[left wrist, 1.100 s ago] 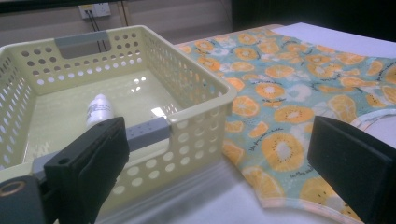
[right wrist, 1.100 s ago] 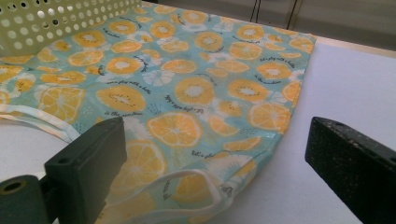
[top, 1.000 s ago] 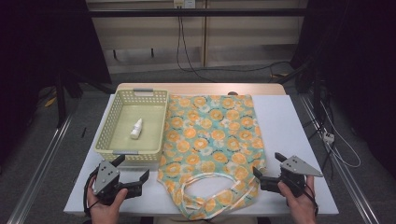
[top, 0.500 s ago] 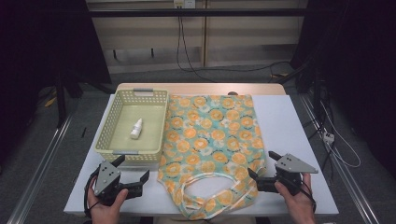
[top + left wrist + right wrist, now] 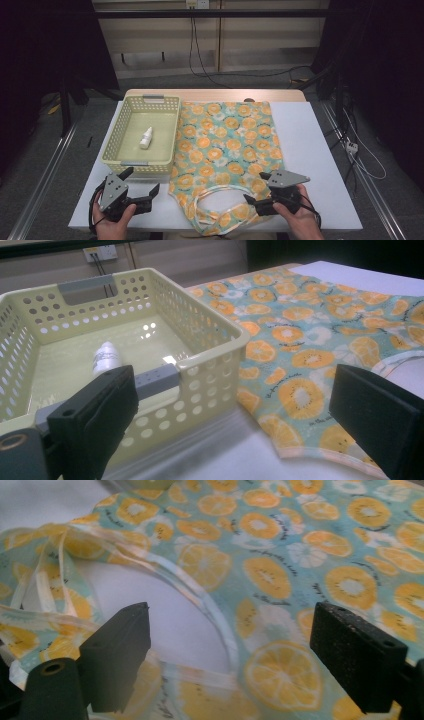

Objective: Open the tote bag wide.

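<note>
The citrus-print bag point(image 5: 227, 145) lies flat on the table point(image 5: 320, 150), its handles just under the right gripper point(image 5: 256, 198), whose jaws stand released, wide apart. The left gripper point(image 5: 152, 192), likewise released, faces the yellow basket point(image 5: 114, 145) holding a small white bottle point(image 5: 146, 137).

A white-topped bench point(image 5: 320, 150) stands before a pale wall panel point(image 5: 200, 35), dark curtains on either side.
Black cables point(image 5: 197, 55) hang down the panel from a wall socket point(image 5: 196, 4) behind the bench and trail across the grey floor point(image 5: 75, 150); to the right of the bench, a white power strip point(image 5: 352, 147) lies among more cords.
</note>
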The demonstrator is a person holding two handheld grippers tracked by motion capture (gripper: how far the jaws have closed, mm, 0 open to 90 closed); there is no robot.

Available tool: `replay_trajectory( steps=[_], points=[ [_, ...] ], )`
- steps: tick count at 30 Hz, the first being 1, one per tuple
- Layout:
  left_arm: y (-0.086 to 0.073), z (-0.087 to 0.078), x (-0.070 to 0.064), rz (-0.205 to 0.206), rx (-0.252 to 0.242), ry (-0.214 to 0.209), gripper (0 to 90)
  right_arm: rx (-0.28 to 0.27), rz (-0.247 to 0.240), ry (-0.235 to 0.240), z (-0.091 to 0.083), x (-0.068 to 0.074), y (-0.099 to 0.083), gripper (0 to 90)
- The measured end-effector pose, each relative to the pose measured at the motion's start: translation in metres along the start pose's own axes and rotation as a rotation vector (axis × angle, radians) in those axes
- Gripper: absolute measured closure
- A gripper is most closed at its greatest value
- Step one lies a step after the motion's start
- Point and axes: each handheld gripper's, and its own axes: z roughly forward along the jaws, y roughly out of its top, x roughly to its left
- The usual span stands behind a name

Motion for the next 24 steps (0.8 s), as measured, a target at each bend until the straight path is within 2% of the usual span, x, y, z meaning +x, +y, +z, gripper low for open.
replay_trajectory(
  steps=[1, 3, 5, 6, 8, 9, 11, 13, 14, 15, 17, 21, 24],
  points=[
    [0.000, 0.000, 0.000, 0.001, 0.002, 0.000, 5.1, 0.009, -0.013, 0.008, 0.003, 0.003, 0.001, 17.1],
    [0.000, 0.000, 0.000, 0.001, 0.003, -0.002, 5.1, 0.016, -0.035, 0.062, 0.006, 0.010, 0.003, 16.8],
    [0.000, 0.001, -0.001, 0.005, 0.004, 0.000, 5.3, 0.041, -0.070, 0.077, 0.010, 0.019, 0.006, 17.5],
    [0.000, 0.001, 0.000, 0.007, 0.004, -0.001, 5.3, 0.056, -0.086, 0.116, 0.014, 0.028, 0.009, 17.7],
    [0.000, 0.001, 0.000, 0.003, 0.003, -0.002, 5.3, 0.067, -0.096, 0.134, 0.016, 0.032, 0.010, 17.8],
    [0.000, 0.002, 0.000, 0.006, 0.003, -0.003, 5.3, 0.087, -0.109, 0.169, 0.022, 0.038, 0.012, 19.5],
    [0.001, 0.003, -0.001, 0.008, 0.002, -0.005, 5.3, 0.097, -0.115, 0.184, 0.025, 0.040, 0.013, 21.4],
    [0.001, 0.003, -0.001, 0.016, 0.008, -0.008, 5.3, 0.115, -0.128, 0.214, 0.030, 0.043, 0.015, 28.1],
    [0.001, 0.004, -0.001, 0.013, 0.005, -0.008, 5.3, 0.129, -0.132, 0.211, 0.033, 0.045, 0.015, 29.9],
    [0.001, 0.004, -0.001, 0.016, 0.006, -0.011, 5.3, 0.156, -0.142, 0.235, 0.038, 0.046, 0.014, 34.6],
    [0.002, 0.006, -0.001, 0.019, 0.008, -0.015, 5.3, 0.167, -0.149, 0.241, 0.040, 0.047, 0.014, 37.1],
    [0.002, 0.008, -0.002, 0.019, 0.009, -0.022, 5.3, 0.202, -0.125, 0.300, 0.049, 0.042, 0.010, 50.8],
    [0.001, 0.007, -0.002, 0.022, 0.011, -0.022, 5.3, 0.232, -0.132, 0.310, 0.052, 0.041, 0.007, 55.5]
  ],
)
